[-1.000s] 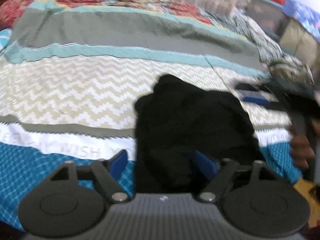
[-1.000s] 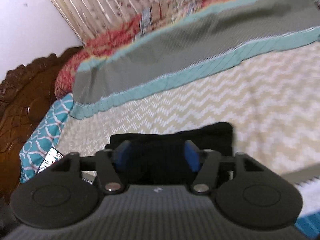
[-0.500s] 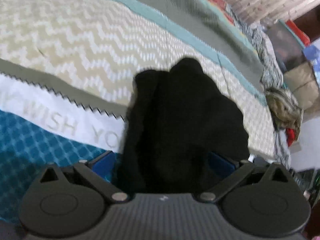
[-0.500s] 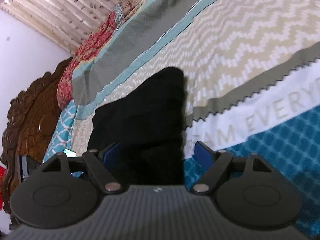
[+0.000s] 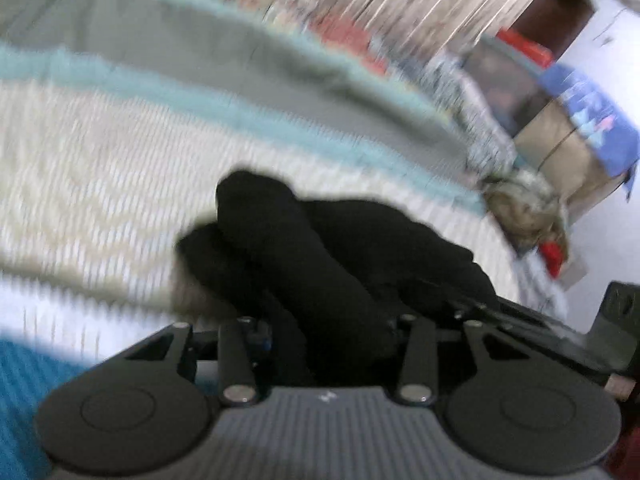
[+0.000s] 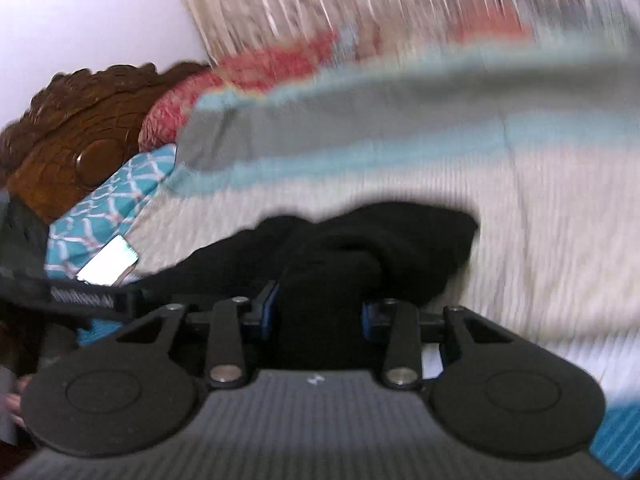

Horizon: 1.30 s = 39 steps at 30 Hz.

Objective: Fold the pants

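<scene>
With jaws pinching bunched black cloth, the left gripper (image 5: 328, 332) and right gripper (image 6: 320, 312) hold the black pants (image 5: 320, 248) above the bedspread (image 5: 100, 152); likely carrying a fold across.

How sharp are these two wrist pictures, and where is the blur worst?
Left wrist view: bedspread and background heavily motion-smeared; the black pants show no detail; the gripper body is crisp. Right wrist view: bedspread streaked, headboard clearer, pants a dark, featureless mass.
</scene>
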Tool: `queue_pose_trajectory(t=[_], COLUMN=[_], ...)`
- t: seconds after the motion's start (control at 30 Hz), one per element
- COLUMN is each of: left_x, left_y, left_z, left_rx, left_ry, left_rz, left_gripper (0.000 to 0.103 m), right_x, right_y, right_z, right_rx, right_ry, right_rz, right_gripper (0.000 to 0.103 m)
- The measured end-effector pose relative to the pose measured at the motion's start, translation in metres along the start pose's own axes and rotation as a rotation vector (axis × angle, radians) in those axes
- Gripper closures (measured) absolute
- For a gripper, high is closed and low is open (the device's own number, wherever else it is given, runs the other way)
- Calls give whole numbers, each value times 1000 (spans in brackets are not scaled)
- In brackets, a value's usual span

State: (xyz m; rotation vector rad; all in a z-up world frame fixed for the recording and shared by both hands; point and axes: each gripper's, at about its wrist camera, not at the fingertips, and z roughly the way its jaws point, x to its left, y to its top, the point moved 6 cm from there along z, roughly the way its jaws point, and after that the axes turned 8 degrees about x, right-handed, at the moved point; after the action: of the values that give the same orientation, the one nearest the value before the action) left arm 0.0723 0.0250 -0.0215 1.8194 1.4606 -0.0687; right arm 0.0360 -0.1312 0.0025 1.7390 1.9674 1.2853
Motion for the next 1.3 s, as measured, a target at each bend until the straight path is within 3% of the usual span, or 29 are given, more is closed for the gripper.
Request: queue_pose_trajectory(t=[0.2,0.27,0.33,0.4,0.47,0.5,0.57,0.67,0.73,0.83,1.03,1.3], left_x=[-16,-13,-4,12,32,42,51,54,57,54,48,37], left_y=[81,102,115,119,111,104,91,84,84,91,70,13], left_z=[-1,23,54,93,131,151,164,159,153,141,98,52], left_rx=[-197,-212,-179,-120,-15,50,68,60,76,70,33,51], left_ry=[28,61,94,133,189,220,270,280,290,324,396,468], left_rz=[113,134,121,103,55,29,4,2,-15,-32,-11,21], left_gripper=[64,64,63,62,62,56,38,28,21,21,20,17], right_x=[-21,-36,-56,-71,-93,-108,-130,-153,-168,-167,-141,-107], right_y=[81,96,109,114,105,96,73,55,53,56,38,-3], right_z=[7,21,40,67,99,118,139,135,131,113,60,33], right_rx=[-198,-229,-236,-204,-111,-35,61,67,83,50,-8,58], right_ry=[-20,-50,-109,-180,-223,-235,-257,-186,-147,-138,-134,-152], right_rz=[-38,-55,-63,-80,-55,-17,49,188,289,338,353,387], right_gripper=[64,64,67,67,67,65,45,28,25,23,23,23])
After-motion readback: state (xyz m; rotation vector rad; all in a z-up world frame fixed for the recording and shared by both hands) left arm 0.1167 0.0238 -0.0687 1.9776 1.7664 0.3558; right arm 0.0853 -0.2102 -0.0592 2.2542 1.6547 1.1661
